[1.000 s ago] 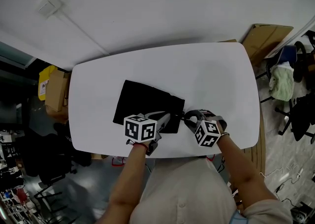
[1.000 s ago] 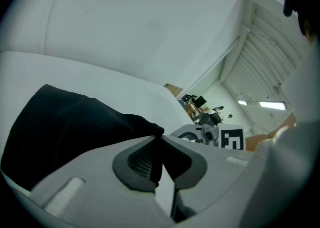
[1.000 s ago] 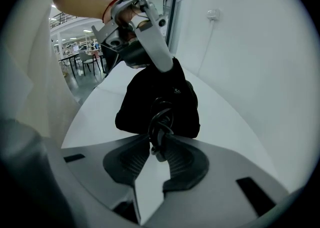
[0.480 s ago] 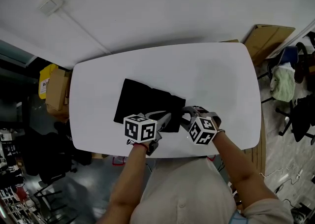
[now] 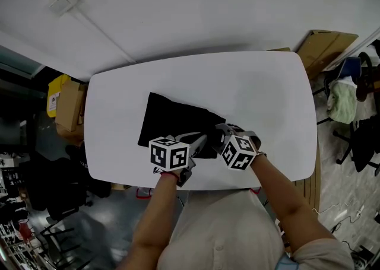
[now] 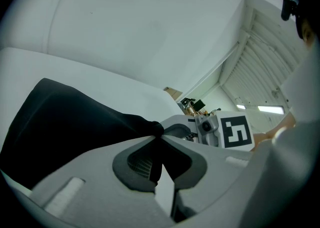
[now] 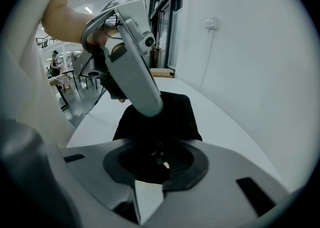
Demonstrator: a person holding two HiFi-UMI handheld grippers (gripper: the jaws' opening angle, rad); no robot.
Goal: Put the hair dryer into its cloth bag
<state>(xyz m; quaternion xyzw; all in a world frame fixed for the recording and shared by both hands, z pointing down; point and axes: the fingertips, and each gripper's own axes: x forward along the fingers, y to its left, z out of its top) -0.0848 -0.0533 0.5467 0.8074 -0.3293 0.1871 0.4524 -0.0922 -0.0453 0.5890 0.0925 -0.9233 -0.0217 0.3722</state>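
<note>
Left gripper (image 5: pixel 200 143) is clamped on the mouth edge of the cloth bag (image 5: pixel 172 121); right gripper (image 5: pixel 218 138) grips something dark, seemingly the hair dryer (image 7: pixel 152 159), right at that mouth. Beyond, the bag lies on the tabletop (image 5: pixel 261 91); insertion looks unfinished

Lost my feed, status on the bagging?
Left gripper pinching cloth bag edge. Right gripper gripping dark fabric at its mouth. Hair dryer not visible.

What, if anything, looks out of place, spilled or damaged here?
Nothing is spilled or damaged. The cloth bag lies angled on the table, its near end bunched where the left gripper pinches it; the right gripper grips dark cloth alongside. No hair dryer lies outside it.
</note>
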